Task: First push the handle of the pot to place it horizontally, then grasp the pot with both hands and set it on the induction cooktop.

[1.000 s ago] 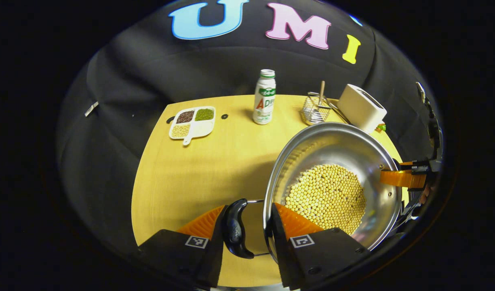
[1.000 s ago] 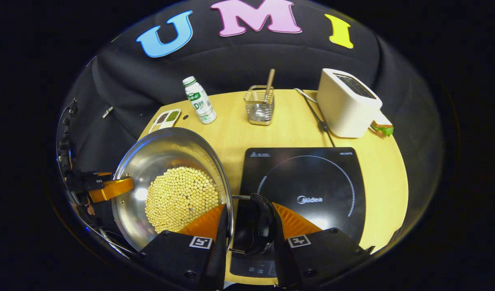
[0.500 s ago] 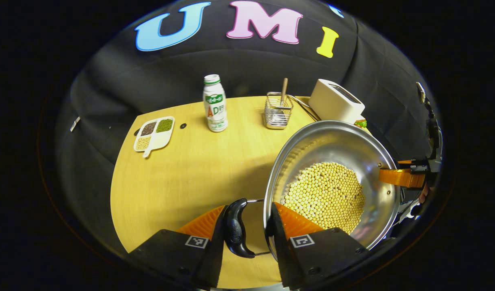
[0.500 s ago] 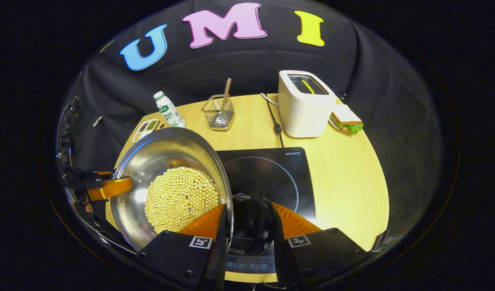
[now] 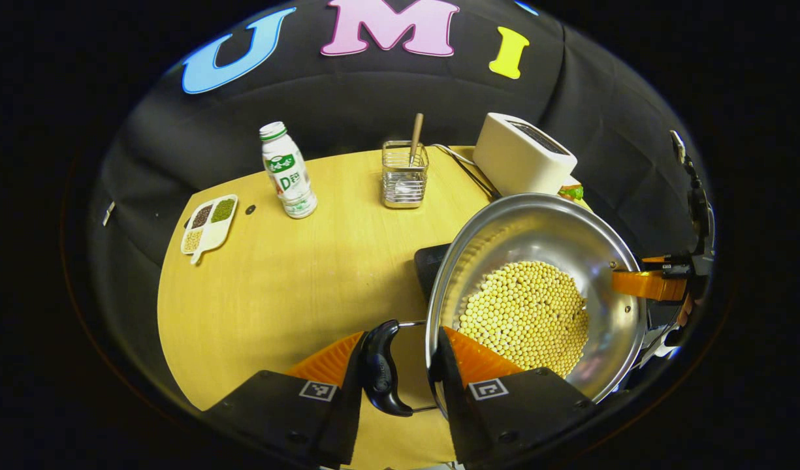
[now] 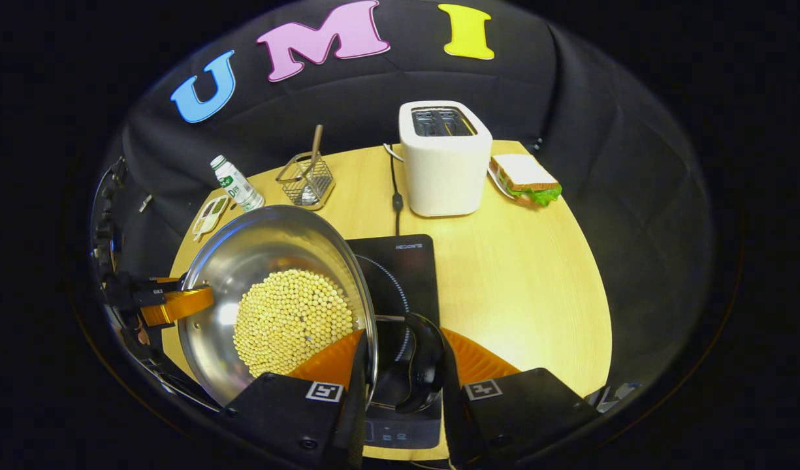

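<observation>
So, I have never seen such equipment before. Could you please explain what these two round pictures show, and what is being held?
A person holds one two-finger gripper in each hand, and a fisheye camera rides on each, looking forward along its fingers. In the left gripper view, the left gripper is closed on one black side handle of a shiny steel pot filled with small yellow beans. In the right gripper view, the right gripper is closed on the opposite black handle. The pot is over the flat black induction cooktop; whether it touches is unclear. On the round wooden table stand a white toaster, a sandwich, a wire basket, a white bottle and a small divided dish.
</observation>
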The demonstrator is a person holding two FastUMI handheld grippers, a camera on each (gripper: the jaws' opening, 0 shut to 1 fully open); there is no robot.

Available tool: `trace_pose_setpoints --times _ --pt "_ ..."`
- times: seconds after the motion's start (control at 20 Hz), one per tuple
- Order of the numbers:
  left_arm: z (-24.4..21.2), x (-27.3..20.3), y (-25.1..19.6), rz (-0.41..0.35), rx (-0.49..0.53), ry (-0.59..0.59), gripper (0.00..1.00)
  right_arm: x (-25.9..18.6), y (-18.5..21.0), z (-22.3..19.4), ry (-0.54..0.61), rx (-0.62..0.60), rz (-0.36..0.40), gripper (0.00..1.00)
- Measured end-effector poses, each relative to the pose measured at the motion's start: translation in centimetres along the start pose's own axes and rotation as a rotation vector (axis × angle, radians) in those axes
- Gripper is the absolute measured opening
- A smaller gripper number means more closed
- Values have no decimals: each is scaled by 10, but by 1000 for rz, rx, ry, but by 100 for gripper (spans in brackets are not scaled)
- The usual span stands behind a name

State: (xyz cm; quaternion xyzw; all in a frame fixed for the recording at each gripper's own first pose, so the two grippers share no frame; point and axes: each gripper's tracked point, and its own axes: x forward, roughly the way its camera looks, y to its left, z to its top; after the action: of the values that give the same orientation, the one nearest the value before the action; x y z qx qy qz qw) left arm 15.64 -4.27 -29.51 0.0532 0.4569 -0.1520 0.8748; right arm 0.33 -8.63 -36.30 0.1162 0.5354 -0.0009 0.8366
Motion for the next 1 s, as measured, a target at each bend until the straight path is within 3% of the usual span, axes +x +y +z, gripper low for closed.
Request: trace_pose_setpoints --times 0.15,0.2,0.65,1.0 --pt "5 12 -14 6 -5 9 59 13 -16 5 18 -2 8 48" --pt "6 16 -17 8 -7 11 59 16 -20 6 23 -4 11 52" --pt "4 33 -20 33 -42 38 62 40 -27 5 65 -9 36 52" --pt "4 36 -18 36 -51 39 56 46 -27 11 62 -16 54 52"
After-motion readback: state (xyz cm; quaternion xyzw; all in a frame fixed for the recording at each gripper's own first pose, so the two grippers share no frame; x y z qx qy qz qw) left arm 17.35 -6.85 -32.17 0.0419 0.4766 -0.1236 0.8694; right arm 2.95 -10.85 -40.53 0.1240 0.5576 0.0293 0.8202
